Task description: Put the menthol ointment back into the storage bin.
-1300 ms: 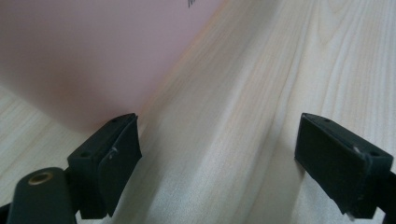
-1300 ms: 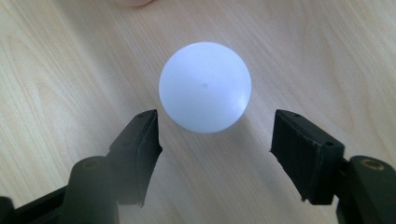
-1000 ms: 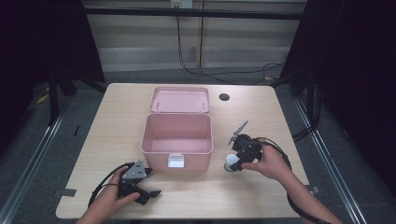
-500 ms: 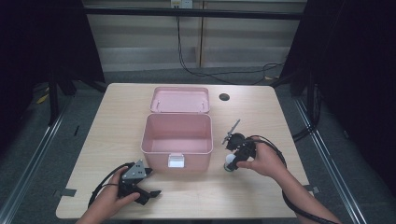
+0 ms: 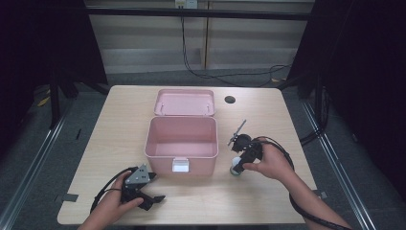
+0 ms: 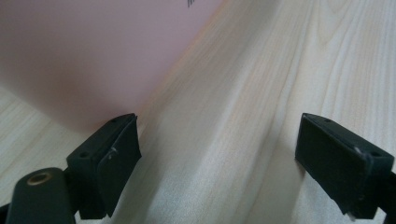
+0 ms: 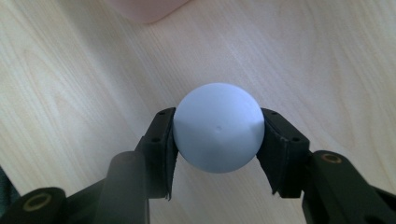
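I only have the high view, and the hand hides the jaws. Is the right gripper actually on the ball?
Observer: Yes. The right gripper has just been closing, and both pads press on the pale ball.
Operator: And the left one?
Observer: The left gripper stands open, with only bare table between its jaws.
Operator: How near the box?
Observer: One pad sits beside the pink box wall; whether they touch, I cannot tell.

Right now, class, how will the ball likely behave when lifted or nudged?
The ball is smooth and round, so it would probably roll freely if nudged. The right gripper, whose jaws have just closed on it, touches only its curved sides, so it may slip. It shows no denting, so it seems stiff.
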`<state>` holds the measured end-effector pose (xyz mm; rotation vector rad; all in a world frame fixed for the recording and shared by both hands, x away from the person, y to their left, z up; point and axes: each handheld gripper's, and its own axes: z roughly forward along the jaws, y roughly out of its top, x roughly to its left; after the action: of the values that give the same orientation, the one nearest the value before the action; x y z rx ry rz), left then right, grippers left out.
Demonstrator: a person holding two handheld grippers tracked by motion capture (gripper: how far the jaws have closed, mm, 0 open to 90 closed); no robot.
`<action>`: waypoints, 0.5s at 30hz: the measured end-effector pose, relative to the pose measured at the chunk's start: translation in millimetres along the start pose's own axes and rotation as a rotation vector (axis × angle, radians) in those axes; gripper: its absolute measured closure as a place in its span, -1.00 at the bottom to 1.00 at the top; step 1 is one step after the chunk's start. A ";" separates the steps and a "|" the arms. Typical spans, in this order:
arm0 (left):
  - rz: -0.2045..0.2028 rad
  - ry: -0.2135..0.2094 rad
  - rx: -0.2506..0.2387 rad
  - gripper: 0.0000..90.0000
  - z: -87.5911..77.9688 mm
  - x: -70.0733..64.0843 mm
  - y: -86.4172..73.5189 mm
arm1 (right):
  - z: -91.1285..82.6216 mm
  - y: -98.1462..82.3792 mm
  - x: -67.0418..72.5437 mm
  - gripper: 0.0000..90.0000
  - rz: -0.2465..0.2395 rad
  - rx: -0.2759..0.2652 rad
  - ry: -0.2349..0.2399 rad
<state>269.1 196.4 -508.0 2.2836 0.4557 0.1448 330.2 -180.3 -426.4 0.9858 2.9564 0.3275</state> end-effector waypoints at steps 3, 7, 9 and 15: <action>-0.001 0.000 0.000 -0.70 0.0 -0.1 0.0 | -10.2 1.6 -0.4 0.13 0.009 0.002 0.004; 0.000 0.000 0.000 -0.70 0.0 0.0 0.0 | -24.4 4.4 0.3 0.13 0.016 -0.003 0.004; 0.001 0.000 -0.001 -0.70 0.0 0.1 0.0 | -31.5 6.2 1.3 0.13 0.014 -0.007 0.004; 0.007 0.005 -0.001 -0.70 -0.1 0.5 0.2 | -53.3 14.3 5.9 0.13 0.000 -0.012 0.003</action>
<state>269.6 196.6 -507.8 2.2849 0.4503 0.1543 330.1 -176.1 -371.0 0.9844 2.9540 0.3468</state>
